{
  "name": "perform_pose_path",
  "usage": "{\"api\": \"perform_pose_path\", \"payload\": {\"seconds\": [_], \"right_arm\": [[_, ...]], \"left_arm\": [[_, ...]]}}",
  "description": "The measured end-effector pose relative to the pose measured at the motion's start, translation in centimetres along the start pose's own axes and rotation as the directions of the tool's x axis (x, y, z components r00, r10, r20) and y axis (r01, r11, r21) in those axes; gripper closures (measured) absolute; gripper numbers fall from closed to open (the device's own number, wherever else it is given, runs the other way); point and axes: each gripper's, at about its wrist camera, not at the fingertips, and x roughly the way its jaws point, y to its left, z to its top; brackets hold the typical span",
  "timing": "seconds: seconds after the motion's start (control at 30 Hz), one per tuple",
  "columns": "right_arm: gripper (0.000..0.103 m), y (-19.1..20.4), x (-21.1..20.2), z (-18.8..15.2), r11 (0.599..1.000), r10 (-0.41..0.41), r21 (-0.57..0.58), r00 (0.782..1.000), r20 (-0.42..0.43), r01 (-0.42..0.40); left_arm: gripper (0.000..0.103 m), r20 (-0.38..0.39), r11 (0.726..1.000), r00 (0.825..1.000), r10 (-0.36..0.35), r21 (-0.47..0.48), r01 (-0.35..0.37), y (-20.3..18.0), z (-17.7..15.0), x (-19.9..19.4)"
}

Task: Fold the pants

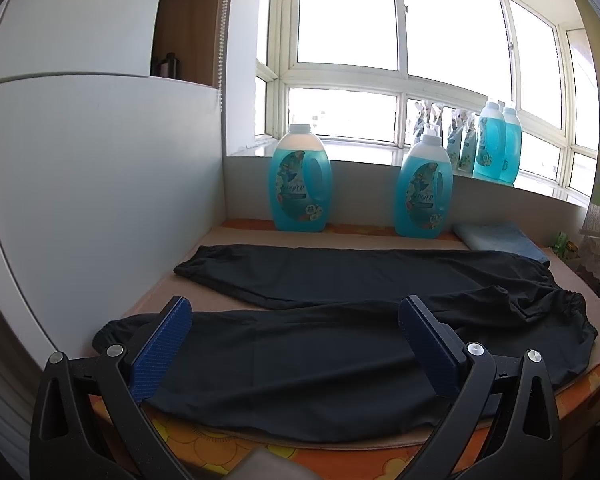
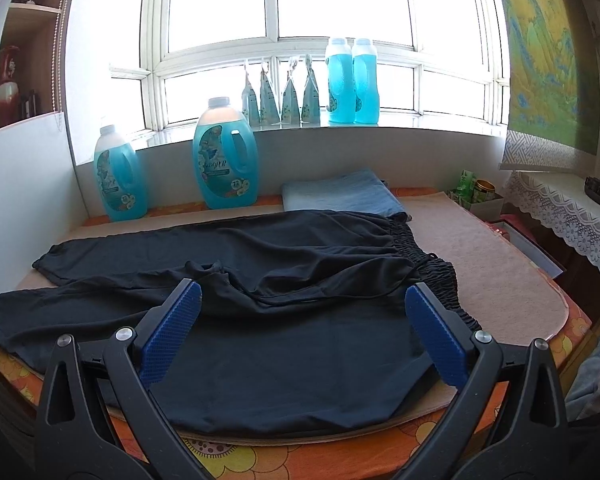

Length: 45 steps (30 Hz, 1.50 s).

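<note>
Both grippers, left gripper [image 1: 296, 320] and right gripper [image 2: 302, 306], hang spread wide, grasping nothing, above the black pants [image 2: 240, 300] lying unfolded across mid-frame on the beige mat [image 2: 500, 264]. Behind, a folded blue towel [image 2: 340, 194] touches the waistband; detergent bottles [image 1: 300, 180] line the upper wall. Lower frame edges cut off the mat's near edge.

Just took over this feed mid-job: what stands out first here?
The black pants lie spread across the mat, legs apart to the left, elastic waistband to the right. Behind them stand two big blue detergent bottles, with a folded blue towel beside them. Both the left gripper and right gripper hover above the pants, jaws open.
</note>
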Motion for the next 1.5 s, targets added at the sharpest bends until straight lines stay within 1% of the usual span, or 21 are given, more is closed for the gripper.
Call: {"api": "perform_pose_path", "payload": {"seconds": [0.2, 0.6, 0.87, 1.5], "right_arm": [[0.0, -0.44, -0.01, -0.08, 1.0, -0.012, 0.014, 1.0, 0.002, 0.012], [0.0, 0.07, -0.53, -0.27, 0.999, -0.044, -0.003, 0.999, 0.026, 0.044], [0.0, -0.04, -0.41, -0.38, 0.998, -0.057, -0.003, 0.998, 0.026, 0.057], [0.0, -0.15, -0.29, -0.47, 0.998, -0.058, -0.002, 0.998, 0.026, 0.058]], "left_arm": [[0.001, 0.005, 1.0, 1.0, -0.002, 0.0, 0.002, -0.18, -0.13, -0.09], [0.001, 0.006, 1.0, 1.0, 0.0, -0.008, 0.0, -0.07, -0.4, -0.32], [0.001, 0.003, 1.0, 1.0, 0.001, -0.011, -0.001, 0.09, -0.44, -0.3], [0.001, -0.004, 1.0, 1.0, -0.005, -0.01, 0.005, 0.18, -0.61, 0.04]]}}
